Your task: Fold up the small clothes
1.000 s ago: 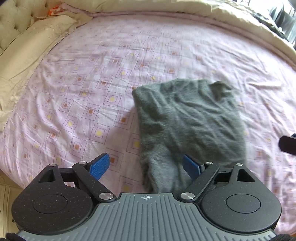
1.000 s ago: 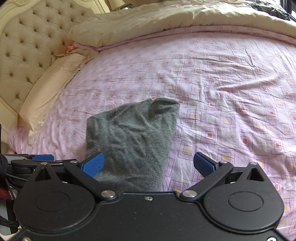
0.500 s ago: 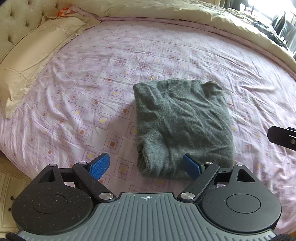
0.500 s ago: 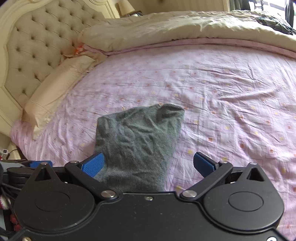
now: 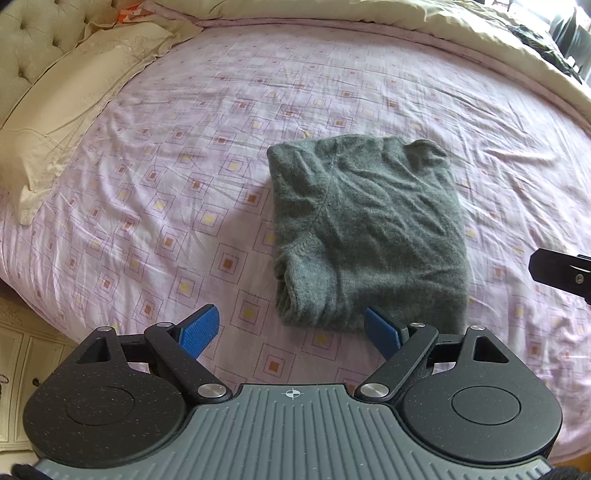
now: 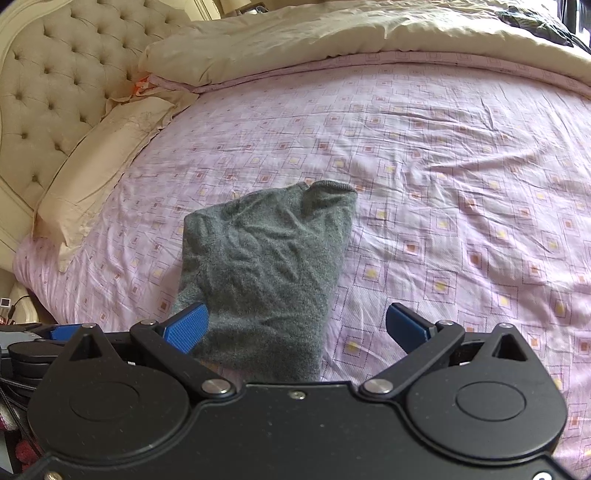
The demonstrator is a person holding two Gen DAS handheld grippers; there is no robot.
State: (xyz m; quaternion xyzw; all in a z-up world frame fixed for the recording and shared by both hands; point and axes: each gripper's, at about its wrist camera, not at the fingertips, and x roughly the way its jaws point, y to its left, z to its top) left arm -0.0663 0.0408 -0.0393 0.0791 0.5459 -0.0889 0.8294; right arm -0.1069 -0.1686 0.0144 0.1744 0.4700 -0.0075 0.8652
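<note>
A grey knitted garment (image 5: 369, 229) lies folded into a rough rectangle on the pink patterned bed sheet (image 5: 166, 184). In the right wrist view the same garment (image 6: 266, 266) stretches away from the gripper toward the middle of the bed. My left gripper (image 5: 291, 330) hangs open above the garment's near edge, nothing between its blue pads. My right gripper (image 6: 297, 325) is open too, its left pad over the garment's near end and clear of the cloth. A black part of the right gripper (image 5: 557, 273) shows at the right edge of the left wrist view.
A beige pillow (image 6: 99, 162) and a tufted headboard (image 6: 55, 74) stand at the left. A rolled beige duvet (image 6: 332, 33) runs along the far side of the bed. The bed's near edge and a pale cabinet (image 5: 22, 362) show at the lower left.
Both grippers have pulled back and up from the garment, so it looks smaller and farther away. The garment lies still, and both grippers stay open.
</note>
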